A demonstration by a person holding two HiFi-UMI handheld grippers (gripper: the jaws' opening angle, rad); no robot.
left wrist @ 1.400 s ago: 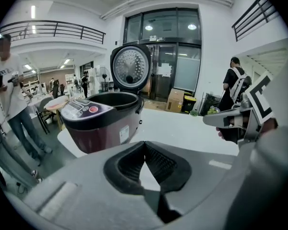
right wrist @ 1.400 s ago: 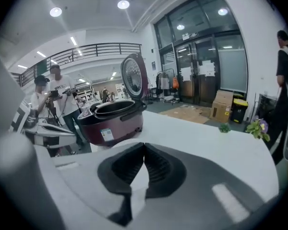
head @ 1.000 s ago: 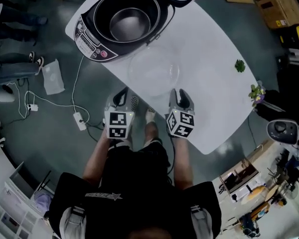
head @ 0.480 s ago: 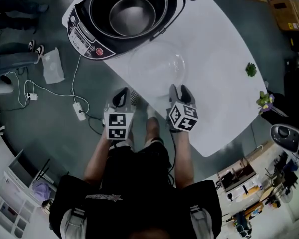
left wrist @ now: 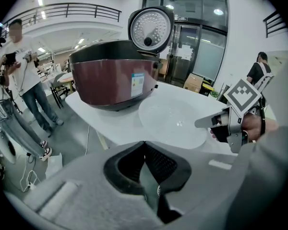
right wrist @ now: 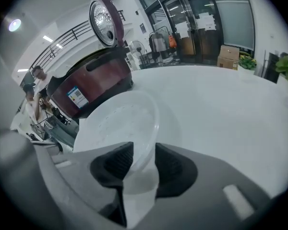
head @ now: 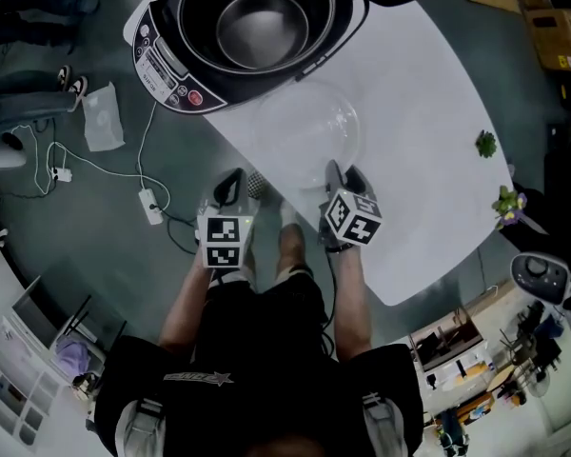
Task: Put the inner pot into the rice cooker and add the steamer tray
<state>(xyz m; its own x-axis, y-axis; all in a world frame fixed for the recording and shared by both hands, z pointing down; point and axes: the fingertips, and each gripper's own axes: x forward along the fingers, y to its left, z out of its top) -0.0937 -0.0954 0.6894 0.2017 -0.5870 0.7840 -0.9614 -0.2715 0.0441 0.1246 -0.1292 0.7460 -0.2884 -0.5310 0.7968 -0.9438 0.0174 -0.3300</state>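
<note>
Steamer tray lies on the bench beside the rice cooker, inner pot seated inside. Right gripper fingers, which have just been closing, straddle its near rim without pinching, apparently to lift it. Left gripper is closed, holding nothing.

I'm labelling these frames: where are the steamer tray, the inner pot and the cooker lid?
steamer tray (right wrist: 120, 121): right gripper view, its perforated floor.
inner pot (head: 262, 31): head view, its bare bottom.
cooker lid (left wrist: 150, 28): left gripper view, its inner plate.

Three views, all toward rice cooker
</note>
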